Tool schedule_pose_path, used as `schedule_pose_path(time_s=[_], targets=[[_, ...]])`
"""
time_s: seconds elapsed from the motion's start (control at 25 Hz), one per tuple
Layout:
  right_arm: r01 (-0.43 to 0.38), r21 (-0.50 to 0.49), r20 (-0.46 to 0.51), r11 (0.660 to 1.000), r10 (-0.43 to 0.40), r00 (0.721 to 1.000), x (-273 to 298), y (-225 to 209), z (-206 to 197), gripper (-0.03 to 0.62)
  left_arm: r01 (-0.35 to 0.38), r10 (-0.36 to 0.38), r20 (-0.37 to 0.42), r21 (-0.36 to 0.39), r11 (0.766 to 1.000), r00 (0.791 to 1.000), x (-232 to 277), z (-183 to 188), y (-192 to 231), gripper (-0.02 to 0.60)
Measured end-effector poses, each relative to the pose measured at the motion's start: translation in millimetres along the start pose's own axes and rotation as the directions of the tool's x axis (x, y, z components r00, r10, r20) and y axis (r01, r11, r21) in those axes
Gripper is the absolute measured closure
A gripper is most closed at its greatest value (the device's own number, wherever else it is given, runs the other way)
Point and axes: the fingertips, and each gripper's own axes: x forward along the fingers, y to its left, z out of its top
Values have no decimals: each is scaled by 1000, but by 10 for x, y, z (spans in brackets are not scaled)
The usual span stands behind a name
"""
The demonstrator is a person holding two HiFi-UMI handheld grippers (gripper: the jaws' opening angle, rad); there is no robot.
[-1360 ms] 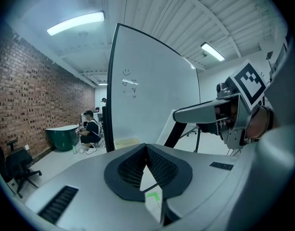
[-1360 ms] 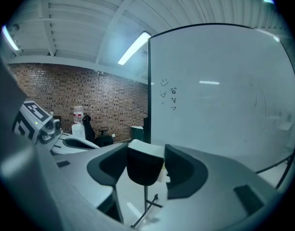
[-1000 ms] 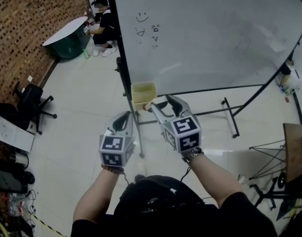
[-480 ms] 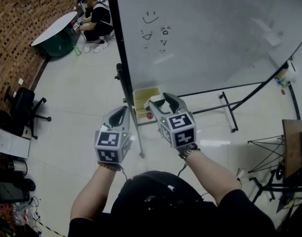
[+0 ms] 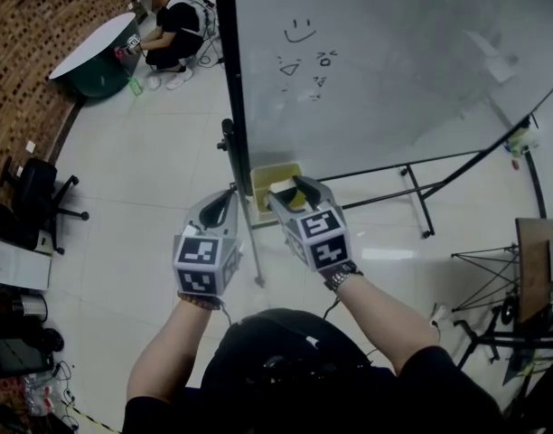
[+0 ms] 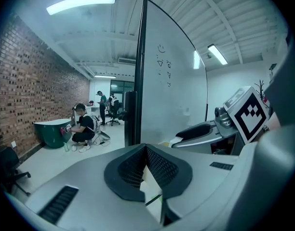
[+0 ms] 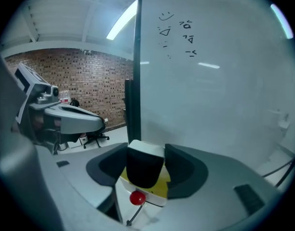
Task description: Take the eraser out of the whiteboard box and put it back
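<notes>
Right tongs grip the eraser just above the yellow whiteboard box; left tongs closed, empty, left of it.

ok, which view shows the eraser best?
Right gripper view: eraser centered between the tongs of the right gripper, black felt and white back clear. Head view shows a white sliver; left gripper view, only a pale bit.

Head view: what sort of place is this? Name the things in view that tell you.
Probably an open office or lab workspace. A large whiteboard stands on a floor stand, a brick wall runs along one side, and an office chair sits near that wall.
</notes>
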Motion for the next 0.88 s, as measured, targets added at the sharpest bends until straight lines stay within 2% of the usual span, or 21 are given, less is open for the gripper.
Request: schedule_pose_path(time_s=[0.2,0.48,0.88], targets=[[-10,-21,30,1000,11,1000,22,63,68,306,12,-12,-2,-7,1000,1000,53,-36,27,583],[0,-2,53,1000,0,999,-76,39,132,307,27,-27,14,-31,999,1000,22,-7,-48,583],[-4,-4,80,1000,4,997,-440,42,124,324,17,-16,30,-8,1000,999,-137,15,-326,583]])
